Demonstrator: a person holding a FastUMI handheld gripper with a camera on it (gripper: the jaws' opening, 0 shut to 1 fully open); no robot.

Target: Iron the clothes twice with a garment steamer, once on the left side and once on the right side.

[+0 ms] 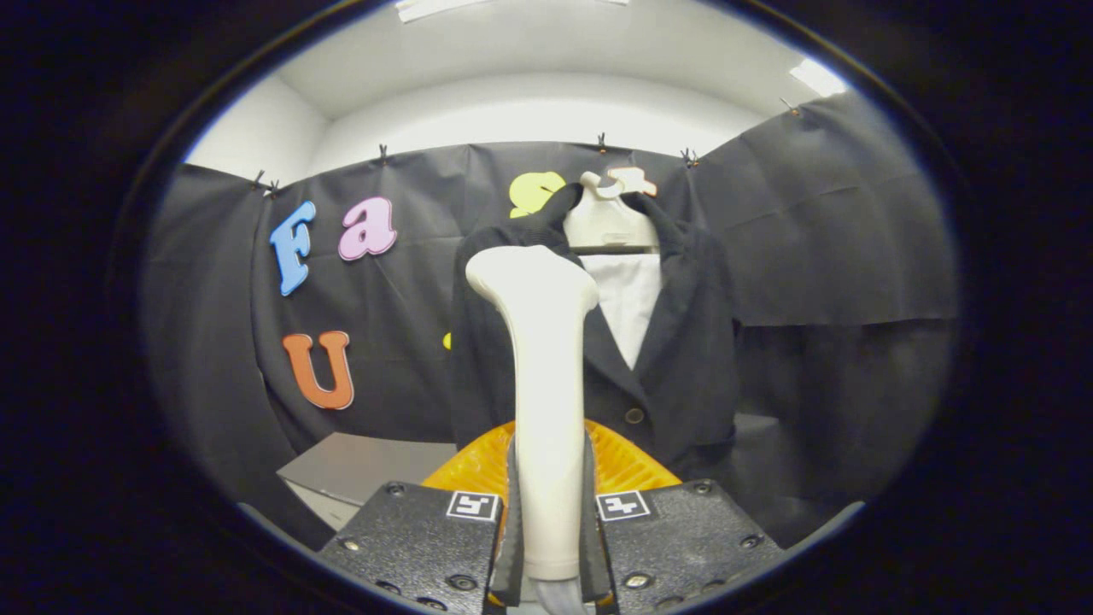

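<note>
A white garment steamer (545, 376) stands upright between my fingers, its handle clamped by both pads and its head rising just in front of the clothes. My gripper (547, 512) is shut on that handle. Beyond the steamer hangs a dark jacket (683, 359) on a white hanger (608, 218), with a white shirt front (630, 303) showing between its lapels. The steamer head sits over the jacket's left side and hides part of that panel. A round button (634, 416) shows low on the jacket front.
An orange ribbed object (628, 465) lies just behind my fingers, under the jacket's hem. A grey flat box or tabletop (363, 465) sits low to the left. Black cloth walls (841, 248) close the booth behind and on both sides.
</note>
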